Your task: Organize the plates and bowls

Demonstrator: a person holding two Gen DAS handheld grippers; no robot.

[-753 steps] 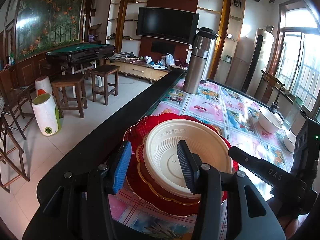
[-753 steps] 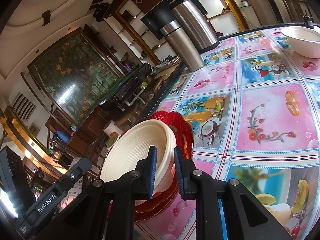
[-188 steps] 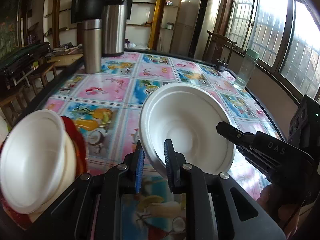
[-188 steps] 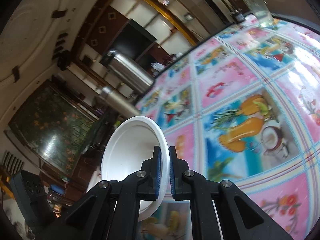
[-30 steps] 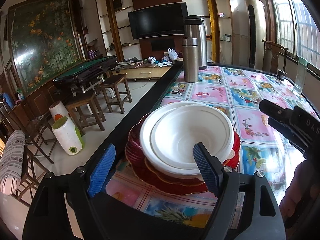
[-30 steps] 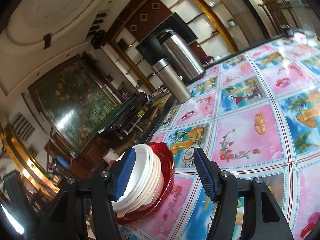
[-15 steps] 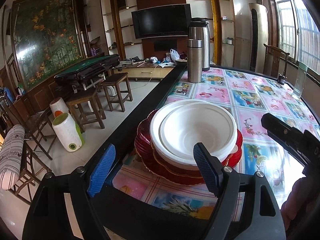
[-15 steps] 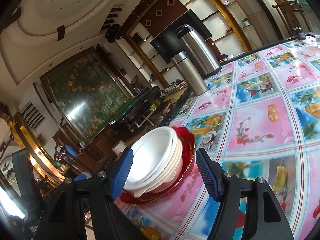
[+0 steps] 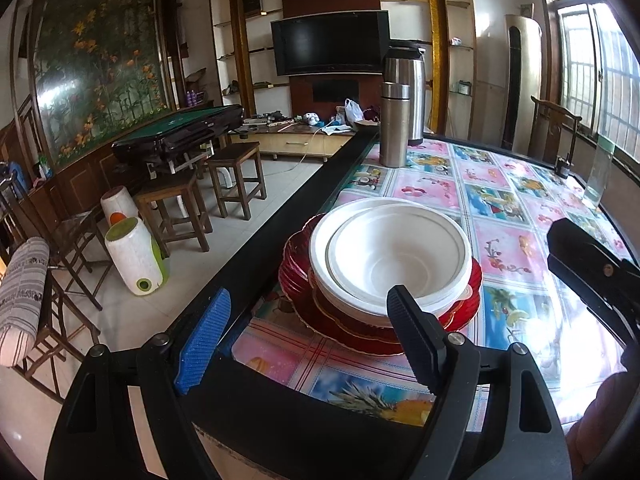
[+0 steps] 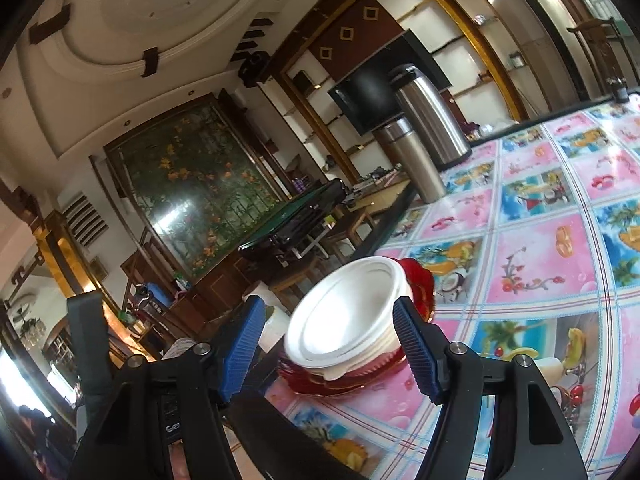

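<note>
I see the white bowls [image 9: 400, 256] nested on the stacked red plates [image 9: 304, 304] near the table's [image 9: 500, 208] left edge. My left gripper [image 9: 308, 336] hangs at 6 o'clock of the stack, jaws wide apart, empty. My right gripper [image 10: 328, 344] likewise gapes, holding nothing. Two steel flasks [image 9: 394, 124] stand at 12 o'clock.
</note>
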